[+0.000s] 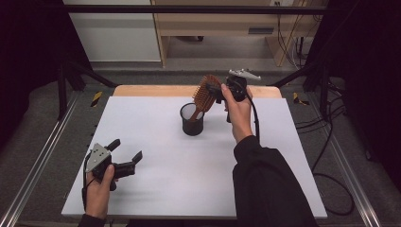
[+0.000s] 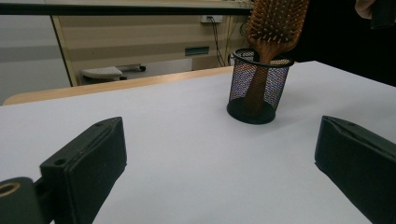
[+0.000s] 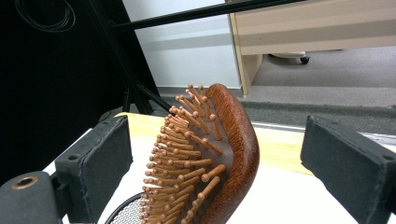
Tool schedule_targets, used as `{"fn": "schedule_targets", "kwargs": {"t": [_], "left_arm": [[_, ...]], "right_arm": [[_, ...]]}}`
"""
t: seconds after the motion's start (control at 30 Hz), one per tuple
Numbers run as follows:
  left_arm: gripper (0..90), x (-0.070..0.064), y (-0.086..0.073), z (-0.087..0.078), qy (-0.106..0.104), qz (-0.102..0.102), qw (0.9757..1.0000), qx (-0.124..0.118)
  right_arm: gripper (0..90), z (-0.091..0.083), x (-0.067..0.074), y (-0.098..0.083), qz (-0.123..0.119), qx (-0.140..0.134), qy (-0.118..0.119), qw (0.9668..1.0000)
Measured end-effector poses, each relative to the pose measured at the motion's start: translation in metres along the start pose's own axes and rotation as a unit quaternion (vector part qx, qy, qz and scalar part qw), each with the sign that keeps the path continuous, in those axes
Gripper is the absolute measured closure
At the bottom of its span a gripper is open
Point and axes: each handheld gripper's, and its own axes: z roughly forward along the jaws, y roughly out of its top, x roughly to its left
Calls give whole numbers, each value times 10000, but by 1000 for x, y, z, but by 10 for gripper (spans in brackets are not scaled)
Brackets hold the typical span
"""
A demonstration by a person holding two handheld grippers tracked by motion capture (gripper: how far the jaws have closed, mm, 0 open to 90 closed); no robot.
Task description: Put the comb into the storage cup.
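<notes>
A wooden paddle hairbrush [image 1: 206, 92] stands handle-down in a black mesh cup [image 1: 192, 122] at the middle back of the white table [image 1: 165, 184]. My right gripper [image 1: 213, 91] is raised level with the brush head, jaws open on either side of it. In the right gripper view the bristled head [image 3: 224, 154] sits between the pads with a gap on each side, above the cup's rim [image 3: 122, 212]. My left gripper [image 1: 126, 150] rests low at the near left, open and holding nothing. The left gripper view looks across the table at the cup [image 2: 259, 88] and brush [image 2: 275, 23].
A wooden strip [image 1: 156, 90] runs along the table's far edge. Metal rails flank the table, and cables [image 1: 331, 156] lie on the floor to the right. A wooden cabinet [image 1: 217, 23] and a white panel stand beyond.
</notes>
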Motion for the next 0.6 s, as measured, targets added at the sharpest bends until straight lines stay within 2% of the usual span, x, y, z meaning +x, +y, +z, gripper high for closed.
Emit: {"fn": "schedule_targets", "kwargs": {"t": [0.2,0.4,0.6], "left_arm": [[25,2,0,-1,91,0,10000,6],[25,3,0,-2,98,-17,10000,9],[26,4,0,-3,162,-8,9999,8]], "right_arm": [[71,-10,0,3,-177,-40,-137,9997],[60,-21,4,8,-467,-337,-255,9980],[59,-30,5,11,-606,-526,-273,9964]]}}
